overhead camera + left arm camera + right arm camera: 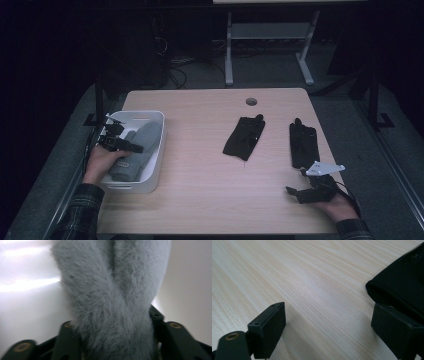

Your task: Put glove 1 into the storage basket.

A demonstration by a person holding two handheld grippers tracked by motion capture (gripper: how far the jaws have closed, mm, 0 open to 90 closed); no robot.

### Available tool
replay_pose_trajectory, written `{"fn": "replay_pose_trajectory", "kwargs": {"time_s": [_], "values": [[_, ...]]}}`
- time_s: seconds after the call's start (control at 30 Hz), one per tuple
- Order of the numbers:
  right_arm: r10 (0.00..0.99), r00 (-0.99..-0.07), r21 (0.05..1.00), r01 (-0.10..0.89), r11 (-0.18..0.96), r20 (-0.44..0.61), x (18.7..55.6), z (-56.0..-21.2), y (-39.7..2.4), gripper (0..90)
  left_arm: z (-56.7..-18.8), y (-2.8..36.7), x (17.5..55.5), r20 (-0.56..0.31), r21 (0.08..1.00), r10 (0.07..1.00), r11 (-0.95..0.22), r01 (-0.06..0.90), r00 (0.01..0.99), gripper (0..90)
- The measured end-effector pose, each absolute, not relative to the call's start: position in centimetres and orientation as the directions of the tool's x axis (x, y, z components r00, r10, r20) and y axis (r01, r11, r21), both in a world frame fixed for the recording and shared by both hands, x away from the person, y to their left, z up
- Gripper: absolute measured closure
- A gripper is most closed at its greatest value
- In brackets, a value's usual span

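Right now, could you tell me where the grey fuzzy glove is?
In the high view, the grey fuzzy glove lies inside the white bin at the table's left edge, between the left hand-held gripper's jaws.

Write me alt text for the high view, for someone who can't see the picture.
A person's left gripper reaches into a white bin at the table's left edge, over a fuzzy grey glove lying inside. Two black gloves lie flat on the light wood table, and the right gripper rests open near the right one.
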State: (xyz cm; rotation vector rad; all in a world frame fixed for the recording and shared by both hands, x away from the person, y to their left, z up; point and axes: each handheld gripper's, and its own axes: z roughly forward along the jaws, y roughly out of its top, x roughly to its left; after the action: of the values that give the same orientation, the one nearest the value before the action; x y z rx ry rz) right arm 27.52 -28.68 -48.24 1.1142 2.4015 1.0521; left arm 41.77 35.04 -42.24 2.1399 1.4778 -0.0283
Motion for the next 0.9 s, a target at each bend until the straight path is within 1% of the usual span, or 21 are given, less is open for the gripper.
{"fn": "replay_pose_trajectory", "kwargs": {"time_s": [0.1,0.17,0.2,0.3,0.47,0.6,0.9], "values": [[0.752,-0.658,0.722,0.539,0.433,0.04,27.5,-48.2,-28.7,12.2,-42.1,35.0,41.7,-0.299,0.428,0.865,-0.257,0.867,0.404,38.0],[0.752,-0.658,0.722,0.539,0.433,0.04,27.5,-48.2,-28.7,12.2,-41.8,34.8,41.6,-0.257,0.451,0.87,-0.278,0.848,0.421,29.7],[0.752,-0.658,0.722,0.539,0.434,0.04,27.5,-48.2,-28.7,12.2,-41.4,34.6,41.5,-0.22,0.462,0.877,-0.291,0.838,0.426,27.0],[0.752,-0.658,0.722,0.539,0.433,0.04,27.5,-48.2,-28.7,12.2,-40.5,34.6,41.4,-0.172,0.498,0.888,-0.295,0.815,0.426,21.5],[0.752,-0.658,0.722,0.539,0.433,0.04,27.5,-48.2,-28.7,12.2,-39.3,34.8,41.2,-0.155,0.537,0.886,-0.297,0.79,0.438,18.0],[0.752,-0.658,0.722,0.539,0.433,0.04,27.5,-48.2,-28.7,12.2,-37.9,34.6,40.7,-0.151,0.584,0.876,-0.294,0.756,0.457,17.8],[0.752,-0.658,0.723,0.539,0.433,0.04,27.5,-48.2,-28.7,12.2,-36.0,32.2,39.8,-0.147,0.638,0.834,-0.332,0.695,0.533,17.8]]}}
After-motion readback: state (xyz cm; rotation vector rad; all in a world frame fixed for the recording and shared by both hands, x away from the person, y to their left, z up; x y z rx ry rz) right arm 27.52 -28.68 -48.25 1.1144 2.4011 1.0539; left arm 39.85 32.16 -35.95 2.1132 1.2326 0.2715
